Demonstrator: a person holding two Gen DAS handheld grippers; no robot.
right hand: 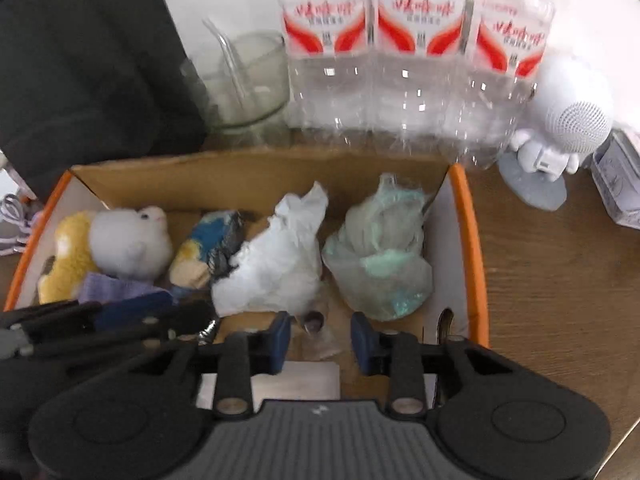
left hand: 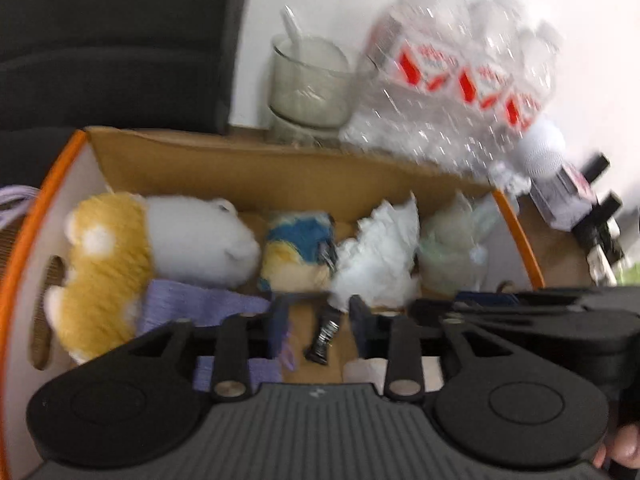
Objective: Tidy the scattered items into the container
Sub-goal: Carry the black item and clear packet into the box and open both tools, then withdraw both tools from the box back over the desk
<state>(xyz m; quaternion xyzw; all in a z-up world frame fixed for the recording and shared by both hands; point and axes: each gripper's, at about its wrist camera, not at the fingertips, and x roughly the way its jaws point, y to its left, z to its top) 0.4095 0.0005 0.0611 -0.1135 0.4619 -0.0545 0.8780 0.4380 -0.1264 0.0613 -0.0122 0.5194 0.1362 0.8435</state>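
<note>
Over the cardboard box with its orange-edged white end walls we hold two claws, both pointing down into it. Inside it we count one yellow-and-white plush toy, one smaller blue-and-yellow plush, one crumpled white plastic bag, one pale green bag and one folded lavender cloth, lined up from the left end to the right. On the box floor in front of them, one small dark tube lies between the fingers of the left claw, touched by neither pad. That claw stands apart with nothing gripped. The right claw is likewise parted, and one small dark round piece and a scrap of clear wrap sit on the floor between its blue pads; we cannot tell what these are. A flat silvery plate shows under this claw.

Behind the box, on the wooden worktop, we count three clear water bottles with red-and-white labels standing side by side, and one glass cup with one stirrer in it to their left. One white round-headed figure on a grey base stands right of the bottles, with one small white carton beyond it.
</note>
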